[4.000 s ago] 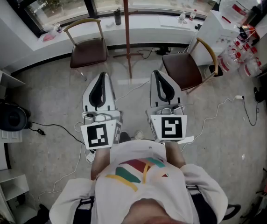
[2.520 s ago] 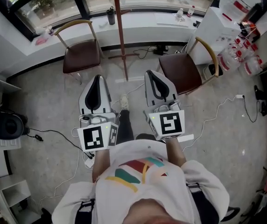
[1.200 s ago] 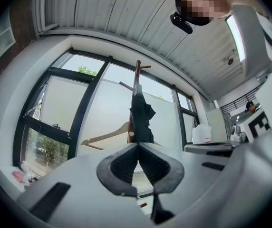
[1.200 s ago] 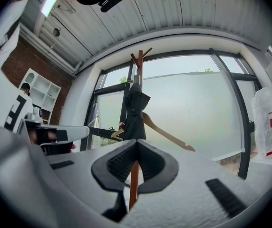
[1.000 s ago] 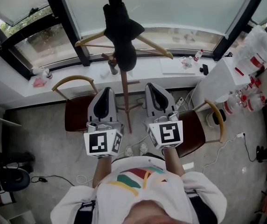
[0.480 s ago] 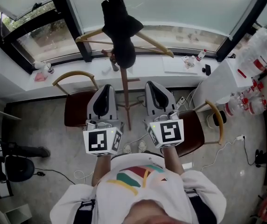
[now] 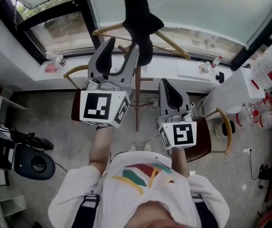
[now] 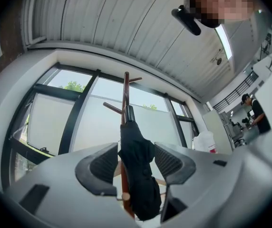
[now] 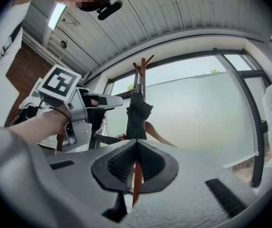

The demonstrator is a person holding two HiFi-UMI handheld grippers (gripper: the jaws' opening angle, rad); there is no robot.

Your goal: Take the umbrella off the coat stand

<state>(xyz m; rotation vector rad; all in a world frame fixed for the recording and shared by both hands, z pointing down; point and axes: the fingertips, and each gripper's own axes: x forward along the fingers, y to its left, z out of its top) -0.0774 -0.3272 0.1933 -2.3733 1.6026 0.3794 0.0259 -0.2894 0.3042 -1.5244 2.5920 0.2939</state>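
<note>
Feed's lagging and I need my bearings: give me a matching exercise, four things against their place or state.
1 folded black umbrella
2 brown wooden coat stand
3 left hand-held gripper
4 right hand-held gripper

a jaws together, held lower
b raised to the umbrella's height
c hangs high on the stand
d upright by the window

Pairs: 1-c, 2-d, 3-b, 4-a.
The left hand-held gripper's jaws are opening; the umbrella shows ahead in their gap, ungripped.
</note>
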